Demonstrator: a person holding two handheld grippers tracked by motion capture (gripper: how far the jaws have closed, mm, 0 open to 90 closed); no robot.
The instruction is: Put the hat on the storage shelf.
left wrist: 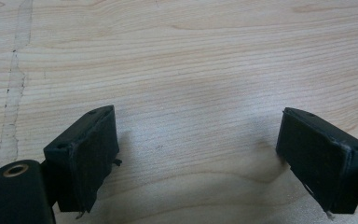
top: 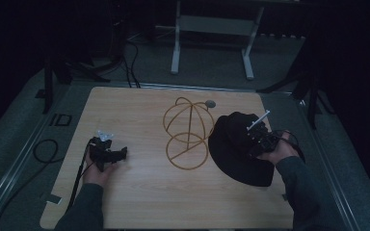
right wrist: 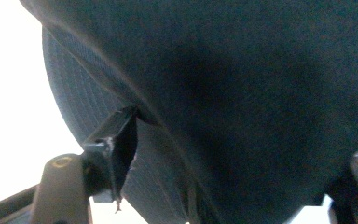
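Left hand-held gripper (top: pixel 110 154): low over bare desk (top: pixel 139 202) at its left side, jaws spread wide, nothing between them.

Wire hat stand (top: pixel 188 132): gold, dome frame on ring base, desk centre, unoccupied.

Black cap (top: pixel 236 147): right of the stand, close beside it.

Right hand-held gripper (top: pixel 262 139): on the cap; dark fabric fills the space between its jaws, and whether they are clamped cannot be told.

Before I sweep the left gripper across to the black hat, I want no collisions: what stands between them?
In the high view, the wire hat stand sits between the left gripper and the black hat.
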